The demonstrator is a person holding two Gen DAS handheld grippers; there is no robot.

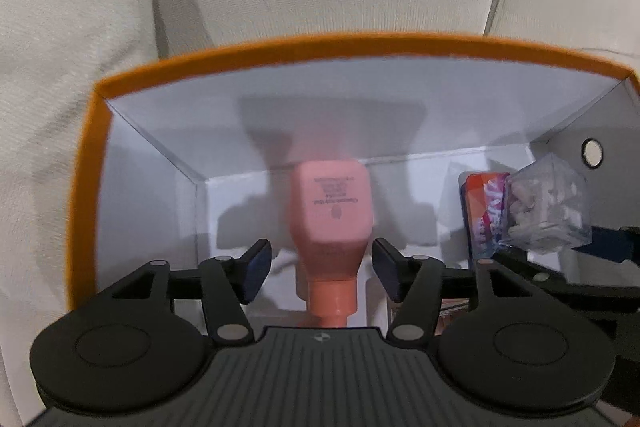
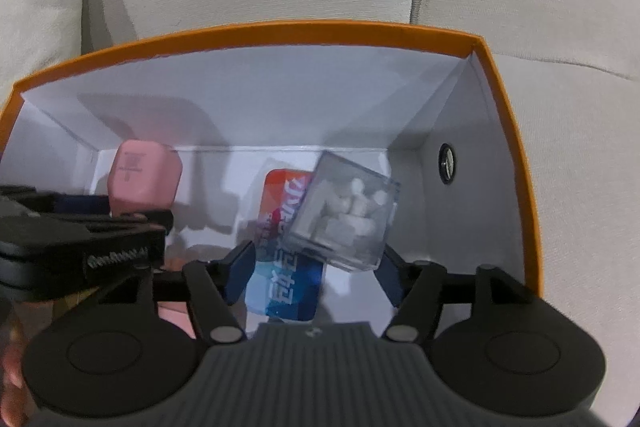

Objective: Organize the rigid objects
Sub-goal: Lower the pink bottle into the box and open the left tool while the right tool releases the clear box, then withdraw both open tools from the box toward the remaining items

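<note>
Inside the orange-rimmed white cardboard box (image 1: 288, 51), the pink plastic bottle (image 1: 332, 211), clear plastic cube (image 2: 344, 211) and colourful flat card (image 2: 286, 227) seem released, both the left gripper (image 1: 320, 271) and right gripper (image 2: 312, 275) spread open, so sorting looks nearly done.

We see our left gripper (image 1: 320, 267) spread open around a pink bottle (image 1: 332, 219) inside the orange-rimmed box (image 1: 280, 53).

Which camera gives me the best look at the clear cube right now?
Right wrist: the clear cube sits central, between the fingers of the right hand-held gripper, over the card. Left wrist shows it only at the frame's right.
</note>
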